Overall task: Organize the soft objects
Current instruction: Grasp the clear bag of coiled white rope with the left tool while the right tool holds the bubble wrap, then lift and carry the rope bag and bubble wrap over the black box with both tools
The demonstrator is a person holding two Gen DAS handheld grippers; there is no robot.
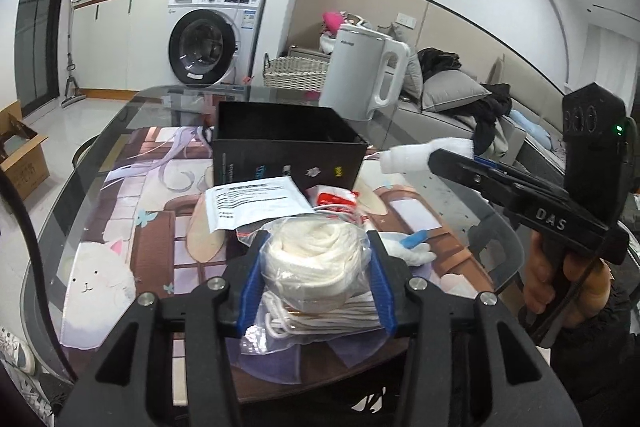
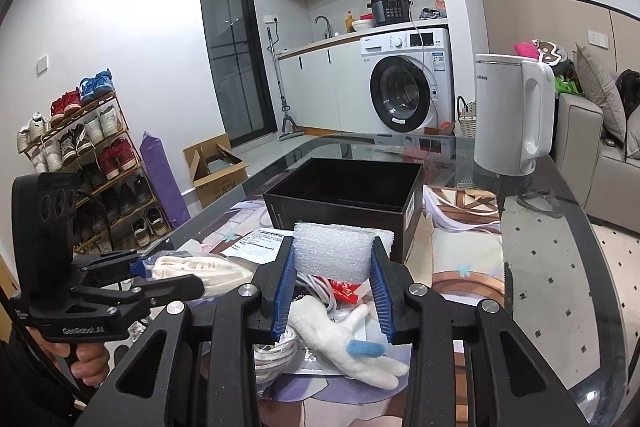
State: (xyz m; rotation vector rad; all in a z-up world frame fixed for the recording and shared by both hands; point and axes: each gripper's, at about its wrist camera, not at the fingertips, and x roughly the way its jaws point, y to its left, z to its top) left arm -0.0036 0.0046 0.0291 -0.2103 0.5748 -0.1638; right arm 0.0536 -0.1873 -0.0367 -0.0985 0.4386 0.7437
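My left gripper [image 1: 314,247] is shut on a clear bag of coiled white rope [image 1: 316,267], held just above the patterned mat. Seen from the right wrist, that left gripper [image 2: 160,273] and its bag [image 2: 200,267] sit at the left. My right gripper [image 2: 334,255] is shut on a white foam roll [image 2: 334,251], raised in front of the open black box [image 2: 348,195]. From the left wrist the right gripper [image 1: 434,157] holds the foam roll [image 1: 408,157] beside the black box [image 1: 288,147]. A white plush glove [image 2: 352,343] with a blue patch lies on the mat under the right gripper.
A white kettle [image 2: 512,115] stands on the glass table [image 2: 560,267] behind the box. A paper sheet [image 1: 252,203], a red-and-white packet [image 1: 332,201] and a white cable [image 2: 276,355] lie on the mat. A sofa is to the right; a washing machine is beyond.
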